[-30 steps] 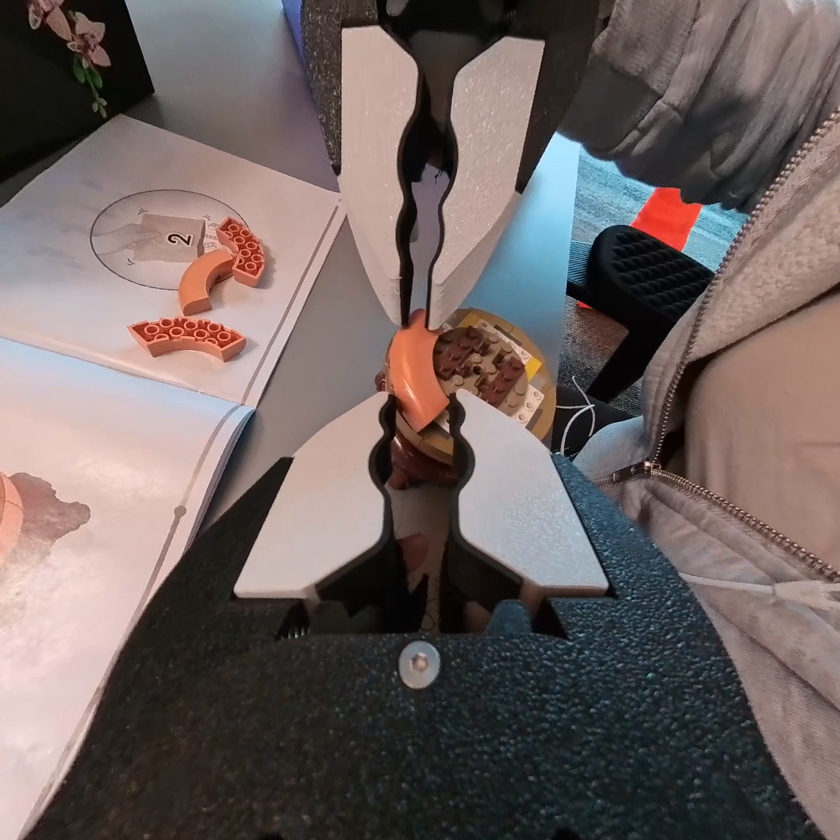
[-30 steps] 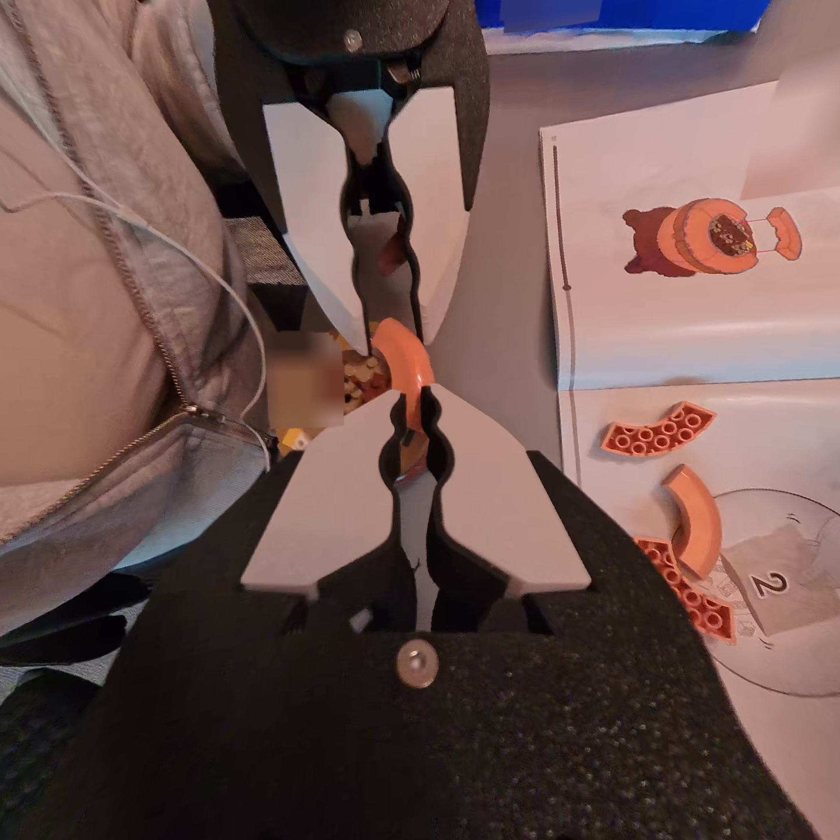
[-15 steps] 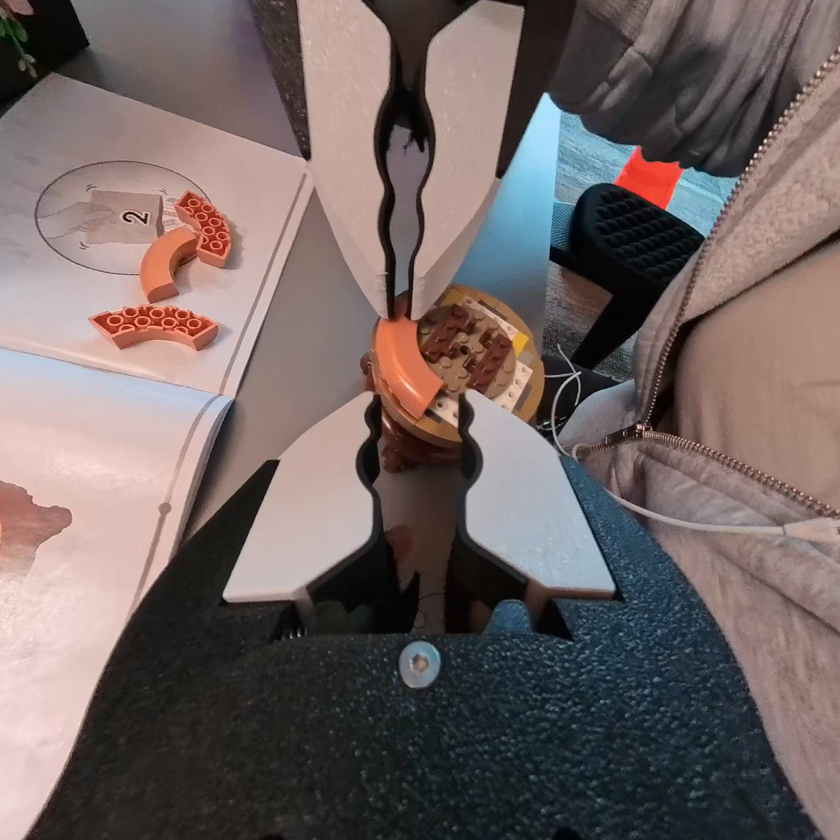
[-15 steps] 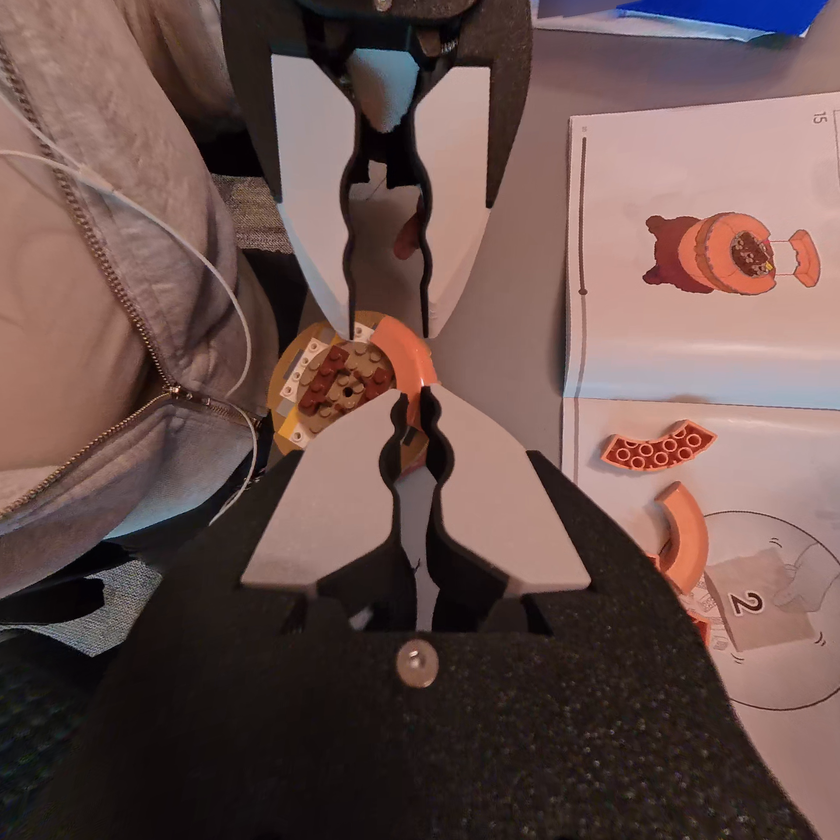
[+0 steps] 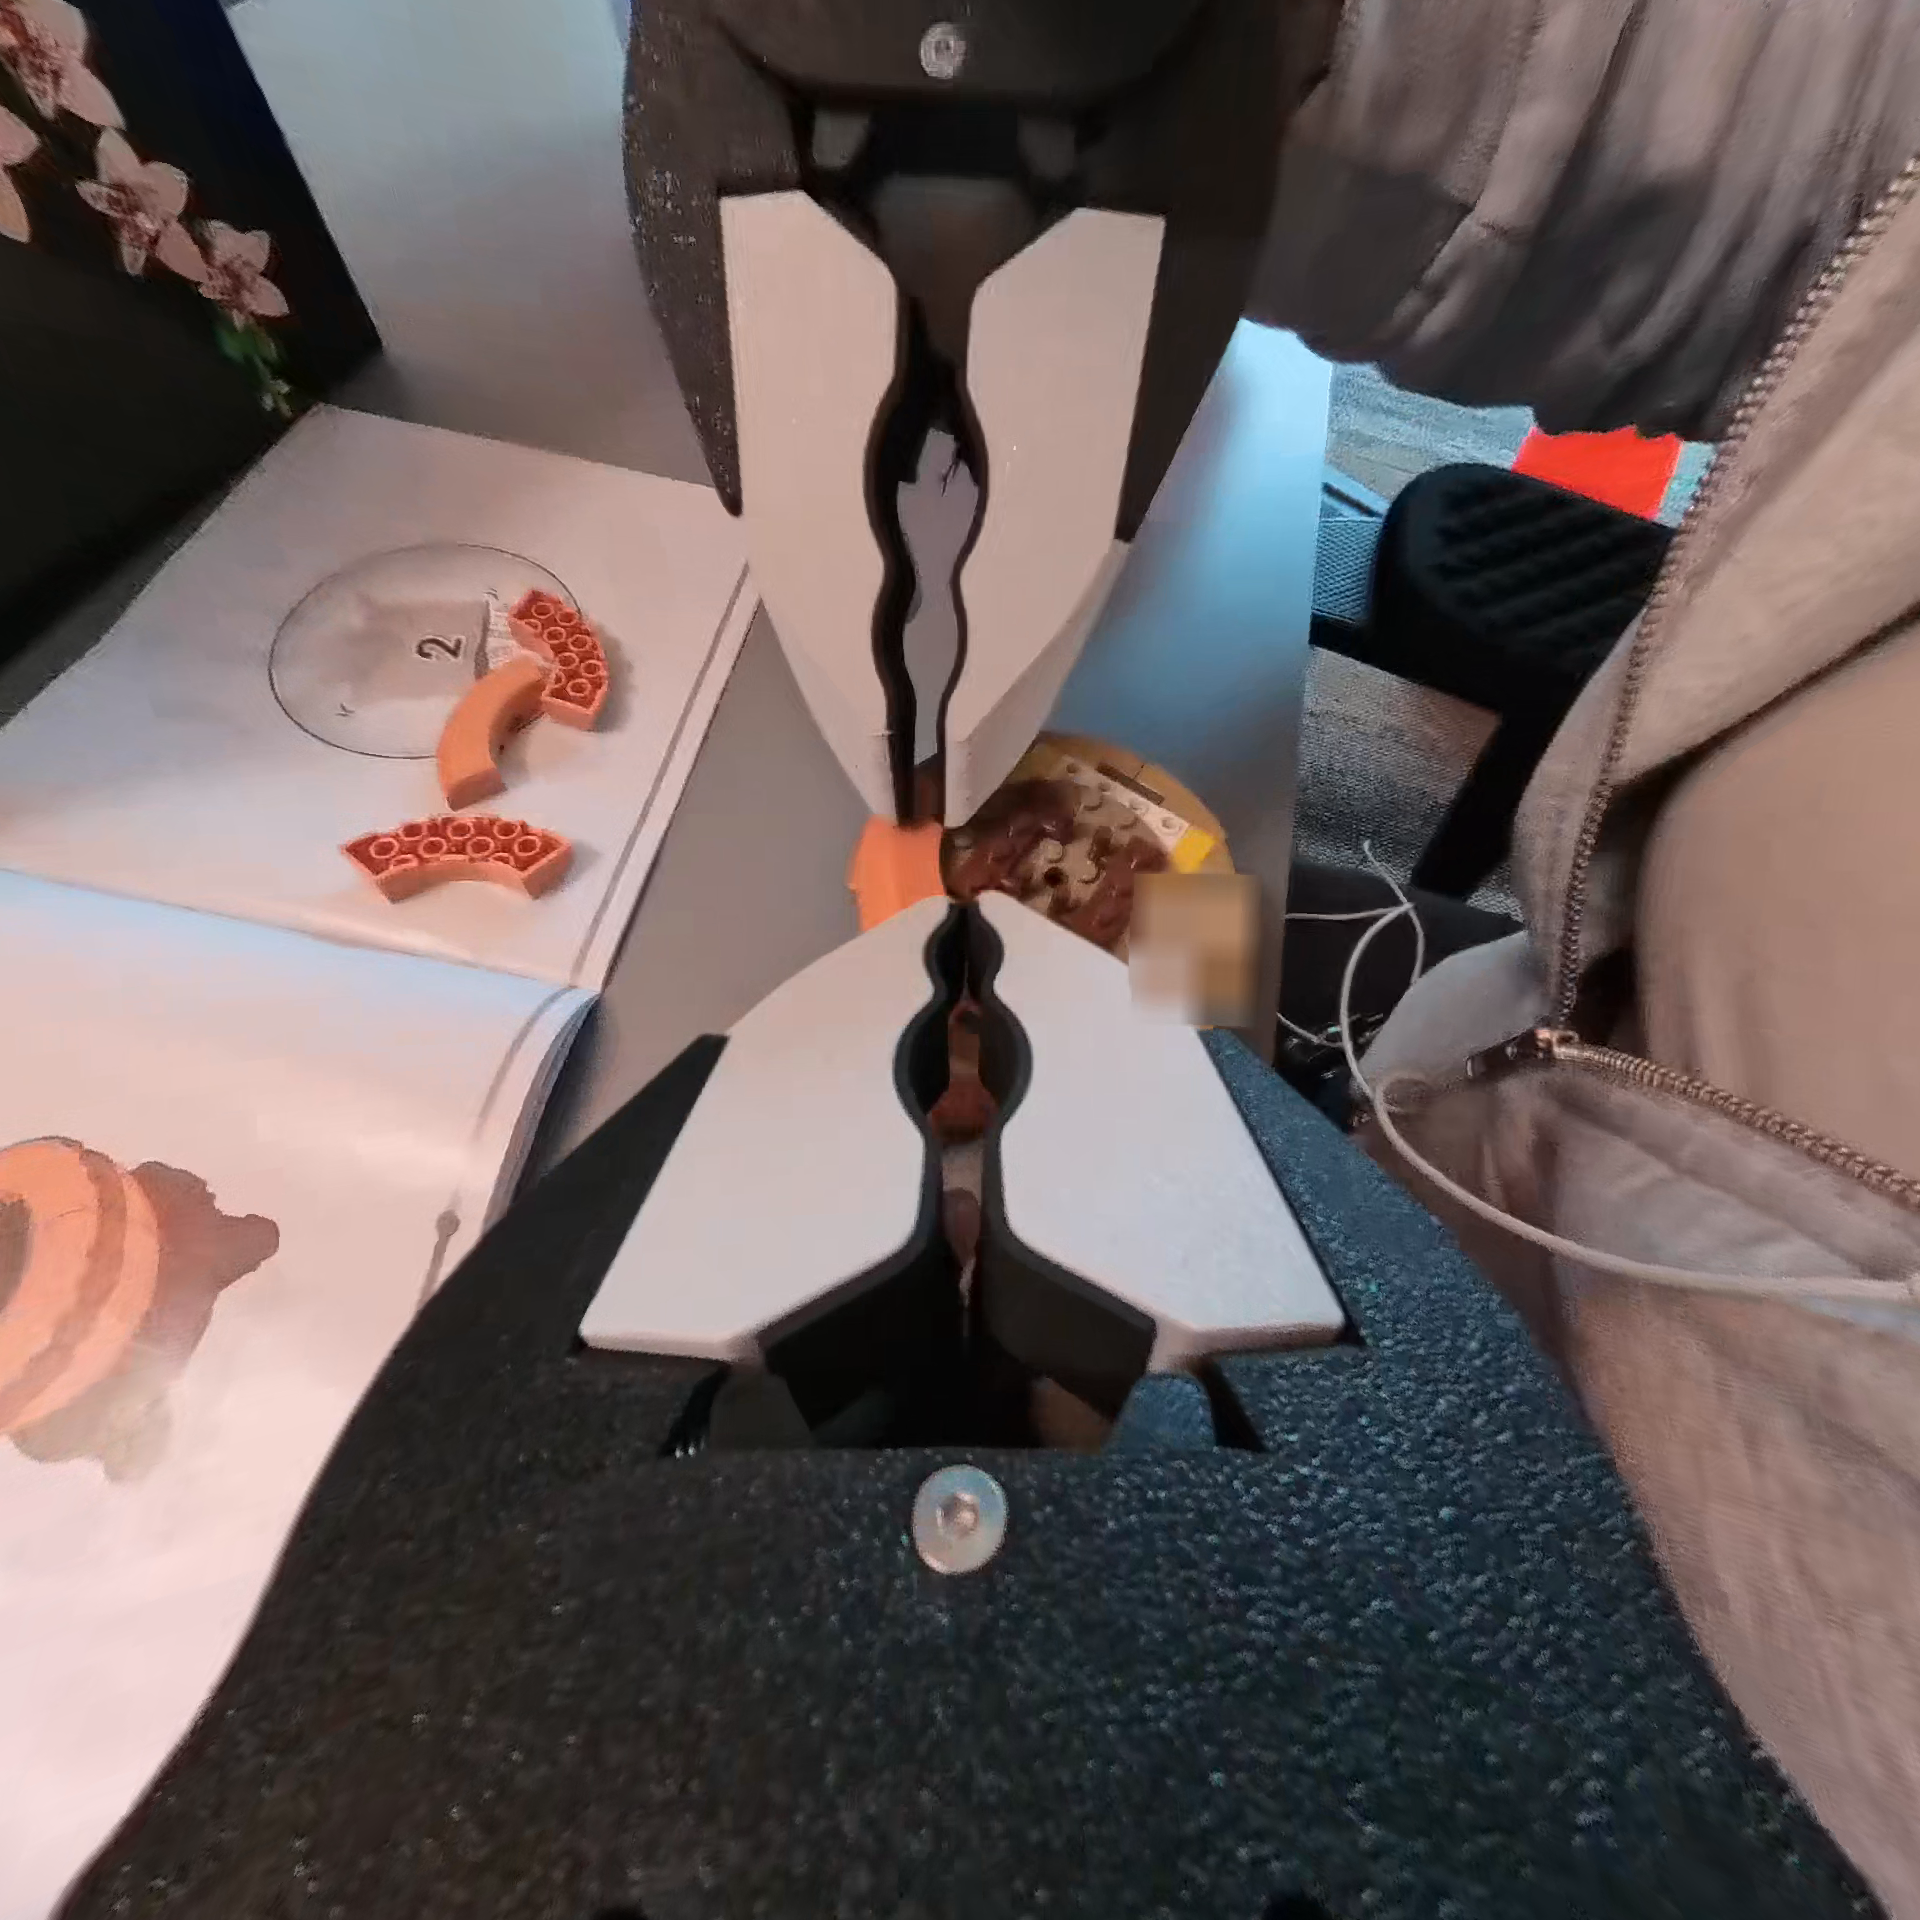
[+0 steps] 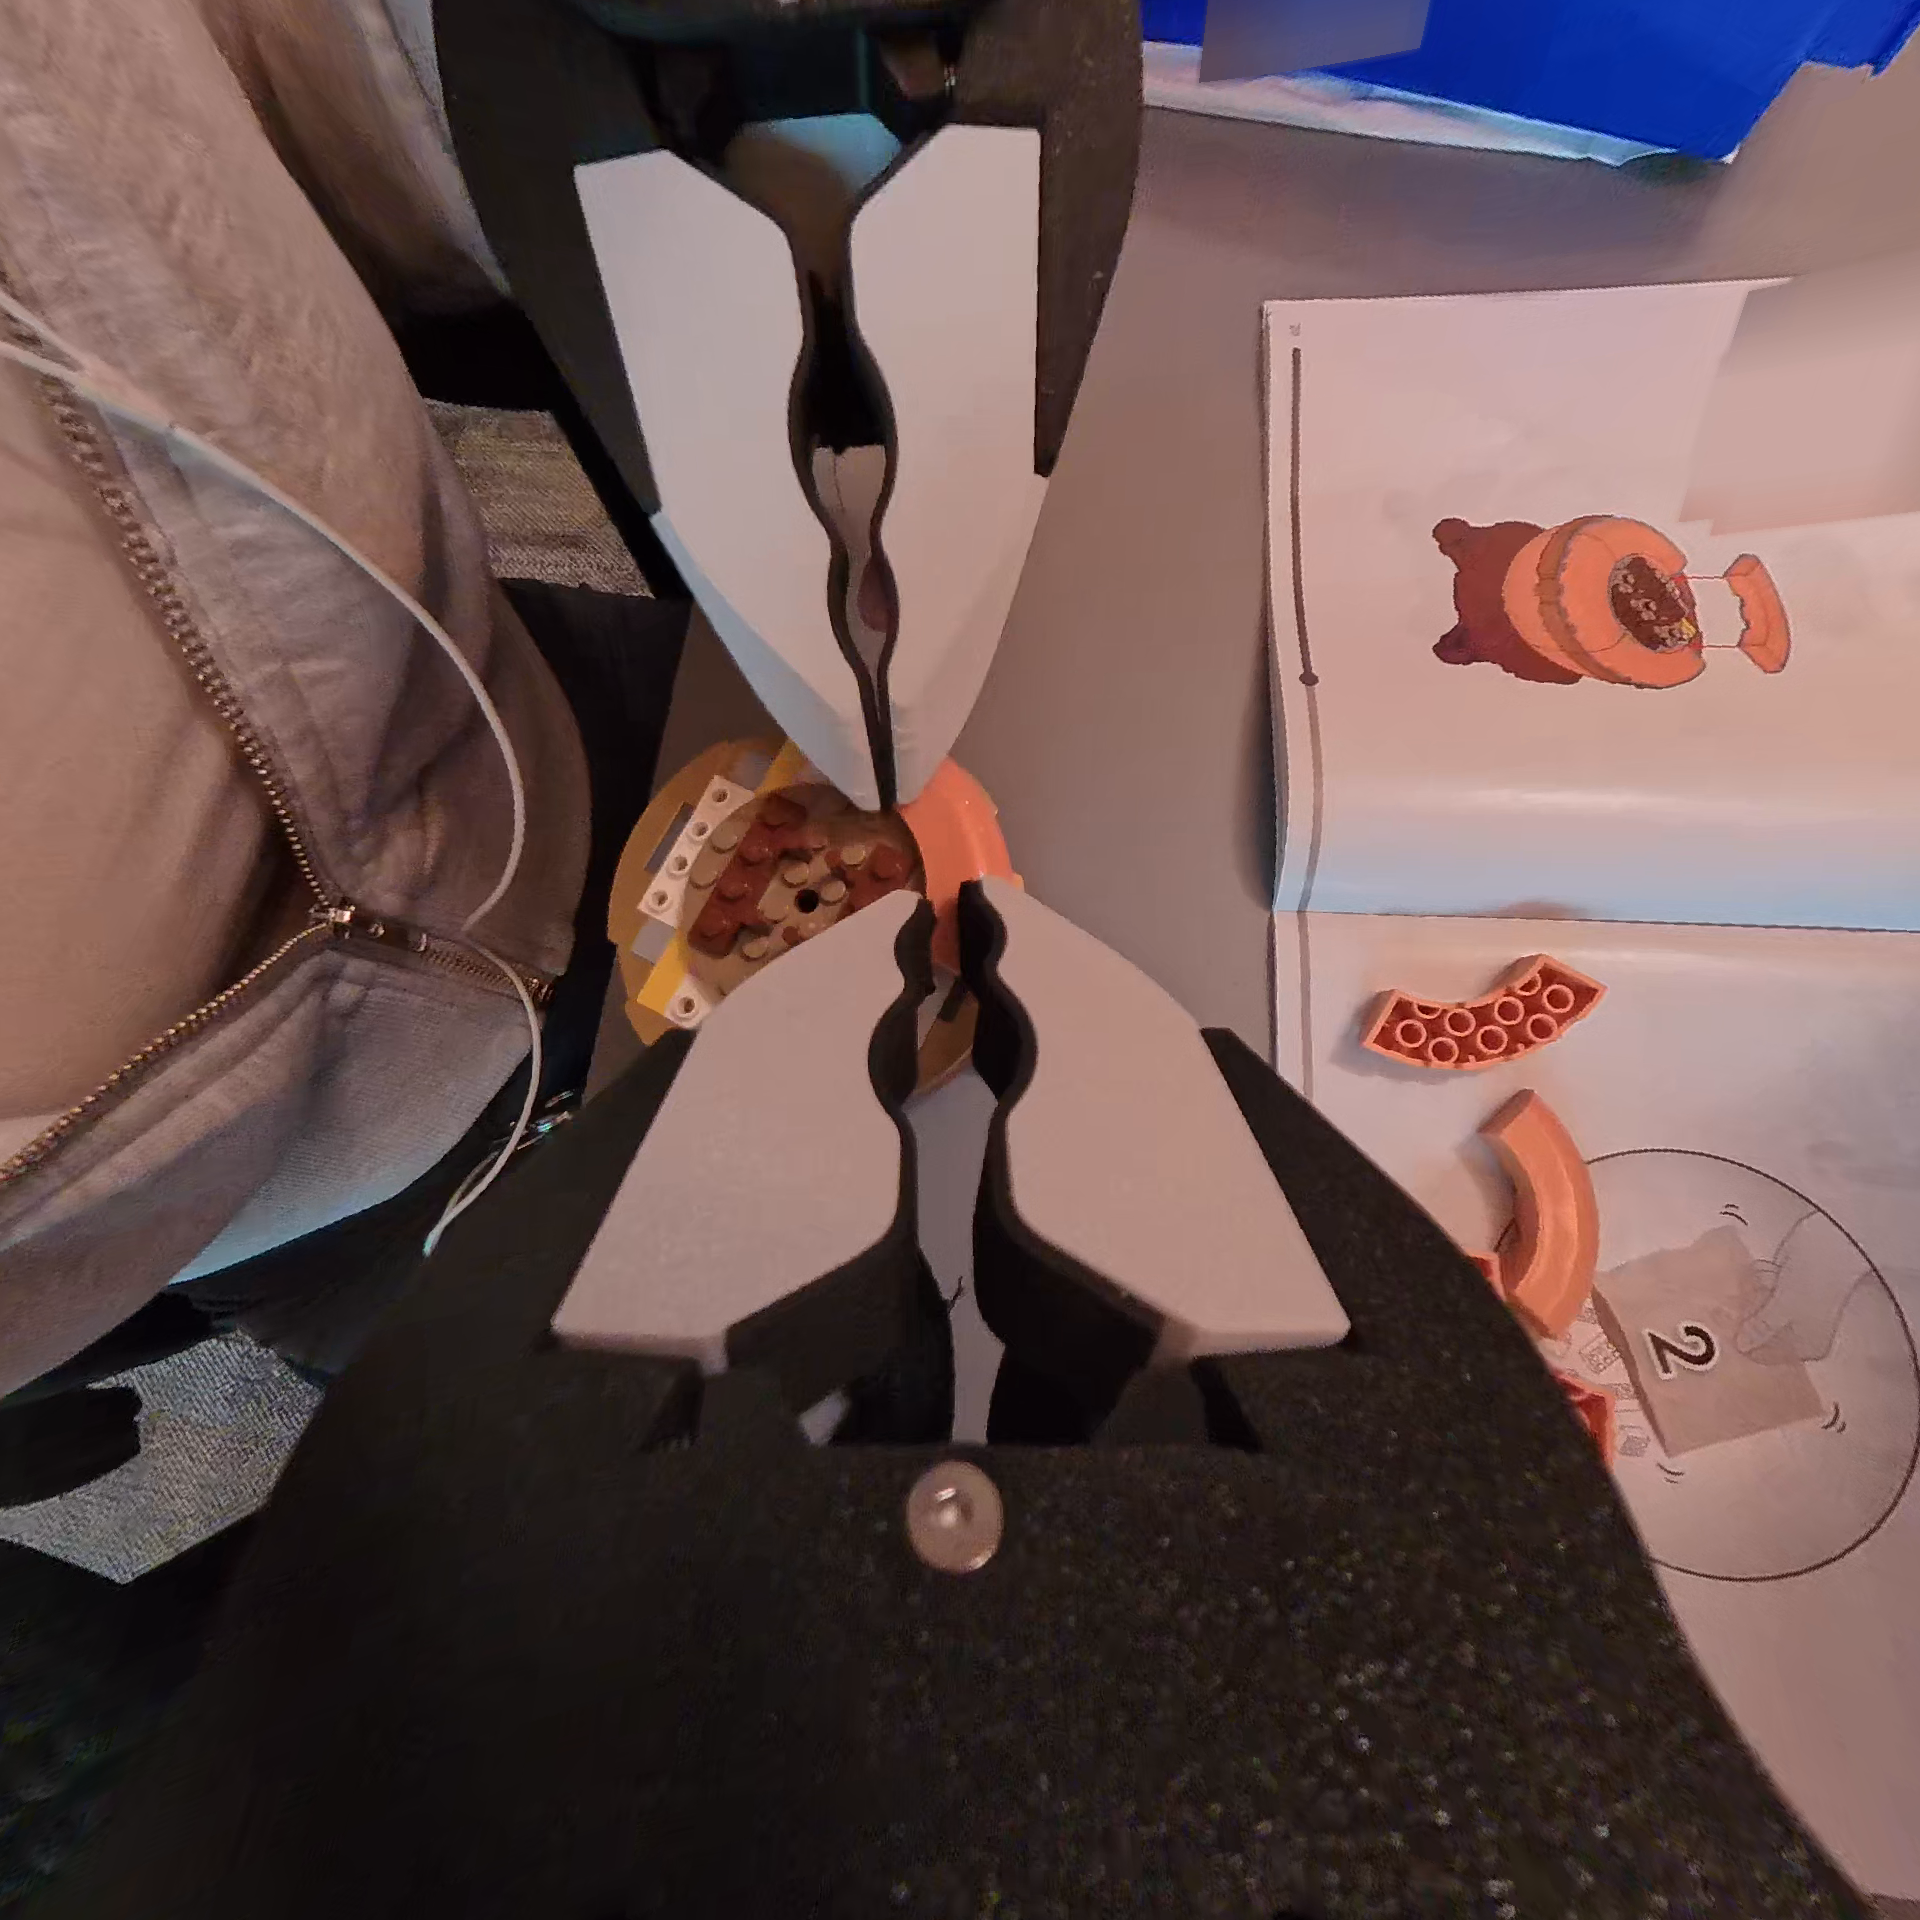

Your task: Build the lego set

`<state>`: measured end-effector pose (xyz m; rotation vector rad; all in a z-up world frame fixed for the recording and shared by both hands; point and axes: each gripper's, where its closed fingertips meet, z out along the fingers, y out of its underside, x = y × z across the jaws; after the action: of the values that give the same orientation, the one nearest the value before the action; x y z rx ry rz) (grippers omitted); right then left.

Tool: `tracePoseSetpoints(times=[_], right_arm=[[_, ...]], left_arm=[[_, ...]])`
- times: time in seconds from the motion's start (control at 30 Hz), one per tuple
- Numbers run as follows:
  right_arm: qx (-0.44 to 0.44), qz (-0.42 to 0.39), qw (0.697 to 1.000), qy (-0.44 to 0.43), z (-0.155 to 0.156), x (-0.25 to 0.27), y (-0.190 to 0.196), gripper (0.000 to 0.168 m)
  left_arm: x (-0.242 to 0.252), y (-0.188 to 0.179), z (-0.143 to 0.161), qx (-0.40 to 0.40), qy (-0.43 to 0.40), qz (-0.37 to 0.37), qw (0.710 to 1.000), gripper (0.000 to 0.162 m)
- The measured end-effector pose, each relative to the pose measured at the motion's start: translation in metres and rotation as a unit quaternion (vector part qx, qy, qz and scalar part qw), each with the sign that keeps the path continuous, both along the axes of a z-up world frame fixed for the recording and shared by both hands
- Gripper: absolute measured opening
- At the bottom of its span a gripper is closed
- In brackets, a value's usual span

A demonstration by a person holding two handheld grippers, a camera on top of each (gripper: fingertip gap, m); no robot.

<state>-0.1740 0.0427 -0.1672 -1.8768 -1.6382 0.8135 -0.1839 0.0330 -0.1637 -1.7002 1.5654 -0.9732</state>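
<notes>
The round model (image 5: 1081, 862), a tan and yellow disc with brown studs, sits between the two grippers; it also shows in the right wrist view (image 6: 769, 894). An orange curved brick (image 6: 961, 842) lies on its rim and shows in the left wrist view (image 5: 894, 868) too. My right gripper (image 6: 940, 904) is shut on one end of that brick and comes in from the top in the left wrist view (image 5: 920, 816). My left gripper (image 5: 961, 912) is shut with nothing between its pads. Its tips (image 6: 883, 795) touch the model's top by the brick's other end.
An open instruction booklet (image 5: 208, 1039) lies on the grey table (image 5: 717, 935). It carries a stud-side-up orange arc (image 5: 457, 857), a smooth arc (image 5: 483, 717) and another studded arc (image 5: 561, 655). A person's grey jacket (image 5: 1714, 935) is close on one side. A black chair (image 5: 1507, 561) stands beyond. My two grippers' fingertips are within a few centimetres of each other.
My left gripper stood open around the model and curved brick, widened, then closed with nothing between its pads. My right gripper kept its hold on the orange brick.
</notes>
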Motion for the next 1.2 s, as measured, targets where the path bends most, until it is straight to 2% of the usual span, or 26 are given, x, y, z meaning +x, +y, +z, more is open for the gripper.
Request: tracePoseSetpoints(times=[0.1,0.23,0.3,0.33,0.4,0.47,0.5,0.57,0.77,0.93,1.07,1.2], right_arm=[[0.002,-0.007,1.0,0.01,0.0,0.0,0.0,0.005],[-0.016,-0.015,0.999,0.028,0.001,0.0,-0.002,0.005],[-0.044,-0.053,0.996,0.059,0.005,0.002,0.006,0.008],[-0.068,-0.079,0.991,0.082,0.008,0.003,0.011,0.012],[-0.135,-0.12,0.978,0.104,0.006,0.008,0.018,0.032],[-0.207,-0.137,0.962,0.109,-0.005,0.01,0.016,0.047],[-0.242,-0.137,0.954,0.115,-0.009,0.009,0.012,0.05],[-0.301,-0.127,0.936,0.132,-0.013,0.006,0.002,0.051],[-0.38,-0.135,0.893,0.198,-0.01,-0.002,0.0,0.037],[-0.462,-0.165,0.848,0.2,-0.016,-0.004,0.003,0.042],[-0.519,-0.169,0.813,0.201,-0.018,-0.008,-0.001,0.038],[-0.533,-0.177,0.802,0.203,-0.018,-0.008,0.0,0.037]], left_arm=[[0.0,0.0,0.0,0.005,0.005,0.003,1.0,0.0],[0.001,0.0,0.0,-0.028,-0.003,0.012,1.0,0.0],[0.001,0.0,0.0,-0.039,-0.006,0.014,0.999,0.0],[0.001,0.0,0.0,-0.041,-0.006,0.014,0.999,0.0],[0.001,-0.001,0.0,-0.04,-0.007,0.014,0.999,0.0],[0.001,-0.001,0.0,-0.038,-0.007,0.012,0.999,0.0],[0.001,-0.001,0.0,-0.036,-0.007,0.011,0.999,0.0],[0.001,-0.001,0.0,-0.031,-0.011,0.008,0.999,0.0],[0.001,-0.001,0.001,-0.052,-0.028,0.009,0.998,0.0],[0.002,0.0,0.001,-0.06,-0.034,0.005,0.998,0.0],[0.002,0.001,0.001,-0.053,-0.04,0.011,0.998,0.0],[0.001,0.002,0.001,-0.053,-0.048,0.018,0.997,0.0]])
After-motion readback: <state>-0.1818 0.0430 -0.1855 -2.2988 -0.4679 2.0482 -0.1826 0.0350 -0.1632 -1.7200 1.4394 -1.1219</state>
